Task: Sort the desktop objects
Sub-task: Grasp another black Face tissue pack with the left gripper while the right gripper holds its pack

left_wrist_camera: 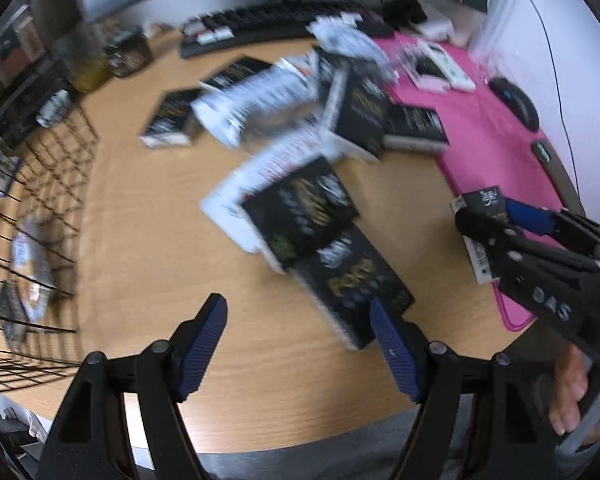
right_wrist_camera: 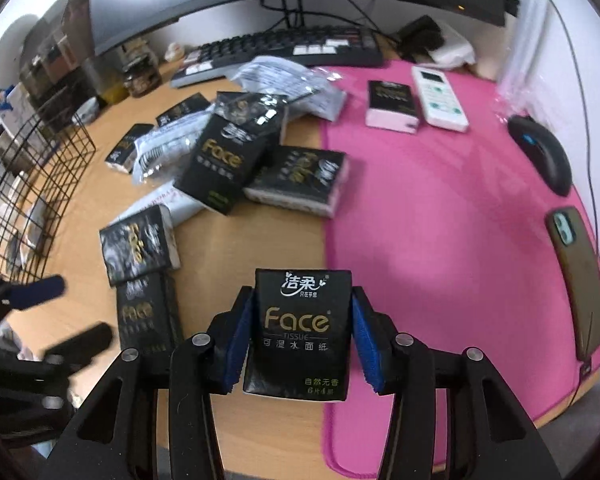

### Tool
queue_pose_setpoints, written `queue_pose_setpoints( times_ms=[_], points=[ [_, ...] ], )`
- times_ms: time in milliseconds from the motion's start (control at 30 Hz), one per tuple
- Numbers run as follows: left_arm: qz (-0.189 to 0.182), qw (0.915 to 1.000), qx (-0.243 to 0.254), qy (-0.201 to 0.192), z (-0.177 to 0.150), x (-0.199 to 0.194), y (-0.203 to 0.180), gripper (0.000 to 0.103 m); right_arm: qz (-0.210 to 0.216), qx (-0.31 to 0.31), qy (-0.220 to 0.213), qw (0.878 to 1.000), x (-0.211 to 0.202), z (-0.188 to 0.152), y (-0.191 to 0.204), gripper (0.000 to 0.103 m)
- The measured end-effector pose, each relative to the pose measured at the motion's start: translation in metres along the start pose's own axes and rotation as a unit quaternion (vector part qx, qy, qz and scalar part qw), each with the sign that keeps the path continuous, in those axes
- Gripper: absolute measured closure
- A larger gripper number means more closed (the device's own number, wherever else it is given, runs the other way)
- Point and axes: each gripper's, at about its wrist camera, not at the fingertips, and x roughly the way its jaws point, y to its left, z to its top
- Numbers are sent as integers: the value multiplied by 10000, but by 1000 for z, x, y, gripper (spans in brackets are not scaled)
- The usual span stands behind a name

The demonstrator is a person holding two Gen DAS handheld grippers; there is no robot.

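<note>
The right tongs point(right_wrist_camera: 300, 344) are gripping a black tissue pack point(right_wrist_camera: 300, 332) at lower centre, pads squarely on its sides. Best keeping that even squeeze while carrying it toward the wire basket point(right_wrist_camera: 40, 168) at left. The left tongs point(left_wrist_camera: 298, 344) are hanging open, holding nothing, over the bench point(left_wrist_camera: 148, 232).

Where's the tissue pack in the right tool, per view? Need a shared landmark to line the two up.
Left wrist view: tissue pack at the right edge, clamped in the right tool, over the pink mat's near corner.
Right wrist view: bottom centre, "Face" label facing the camera, between the blue pads, over the border of mat and wood.
Shared landmark: pink mat, also, with the black mouse on it.
</note>
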Motion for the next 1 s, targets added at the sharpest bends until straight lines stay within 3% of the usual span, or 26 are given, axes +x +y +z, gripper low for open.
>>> queue_pose_setpoints(
  times_ms=[300,500,767,1000],
  points=[
    [-321,9985,-442,-61,14,8,-10,24,-30,-36,12,10000,-1,-7,-12,56],
    [-494,9976,-455,152,17,23,-12,23,-37,22,13,10000,0,-8,-14,56],
    [-456,9988,22,158,8,16,-10,28,-5,-18,33,10000,1,-10,-9,56],
    [-493,9983,6,302,-1,10,-2,27,19,-32,87,10000,6,-11,-8,56]
  ],
)
